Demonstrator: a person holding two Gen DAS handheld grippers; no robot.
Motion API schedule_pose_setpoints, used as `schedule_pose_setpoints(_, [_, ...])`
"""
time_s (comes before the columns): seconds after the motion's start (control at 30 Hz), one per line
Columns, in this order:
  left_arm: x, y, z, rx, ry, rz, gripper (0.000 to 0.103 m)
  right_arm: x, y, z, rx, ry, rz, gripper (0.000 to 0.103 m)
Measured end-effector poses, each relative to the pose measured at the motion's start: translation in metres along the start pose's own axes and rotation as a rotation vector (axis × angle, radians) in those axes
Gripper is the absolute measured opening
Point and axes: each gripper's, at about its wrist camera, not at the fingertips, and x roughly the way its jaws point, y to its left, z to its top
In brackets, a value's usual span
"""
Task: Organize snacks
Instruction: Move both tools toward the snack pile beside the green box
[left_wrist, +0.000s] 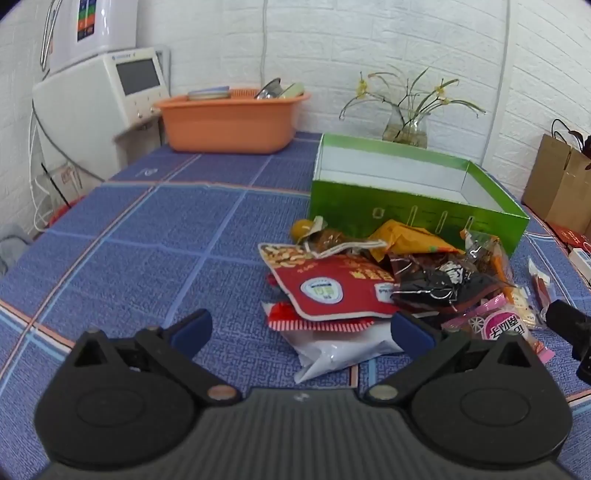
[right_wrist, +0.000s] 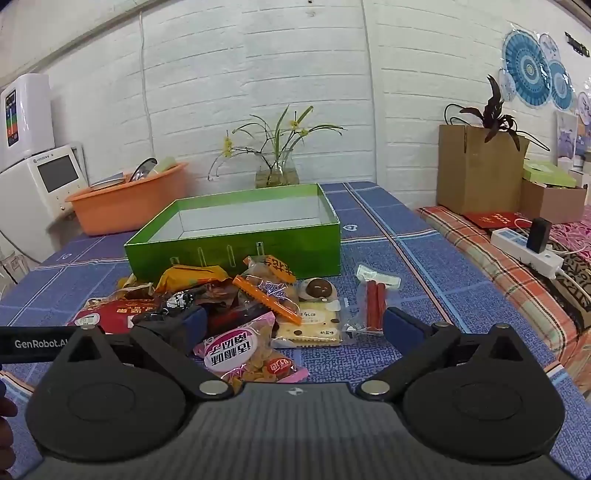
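Note:
A pile of snack packets lies on the blue tablecloth in front of an open, empty green box (left_wrist: 417, 218) (right_wrist: 236, 243). The pile has a red packet (left_wrist: 332, 288), a white packet (left_wrist: 340, 350), a black packet (left_wrist: 439, 284), a pink packet (left_wrist: 498, 325) (right_wrist: 240, 350), a cracker packet (right_wrist: 310, 325), an egg packet (right_wrist: 319, 288) and a red sausage packet (right_wrist: 375, 302). My left gripper (left_wrist: 301, 330) is open, just short of the white and red packets. My right gripper (right_wrist: 295, 325) is open, with the pink packet between its fingers.
An orange basin (left_wrist: 229, 122) (right_wrist: 125, 206) with dishes stands at the back left beside a white appliance (left_wrist: 99, 96). A glass vase with flowers (left_wrist: 406, 125) (right_wrist: 277, 170) stands behind the box. A brown paper bag (right_wrist: 476, 173) and a power strip (right_wrist: 528, 251) lie to the right.

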Motion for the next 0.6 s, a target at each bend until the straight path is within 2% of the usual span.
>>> schedule_pose_setpoints(0.23, [0.003,0.000,0.000,0.002,-0.007,0.004,0.103,0.003,0.001,0.000,0.009,0.015,-0.009,0.103])
schedule_pose_setpoints(0.37, [0.004,-0.005,0.000,0.034,-0.019,0.019,0.103,0.003,0.003,0.001,0.001,0.018,-0.001,0.103])
schedule_pose_setpoints(0.6, [-0.009,-0.006,-0.002,0.077,-0.053,0.001,0.103,0.002,0.005,0.000,-0.010,0.015,0.008,0.103])
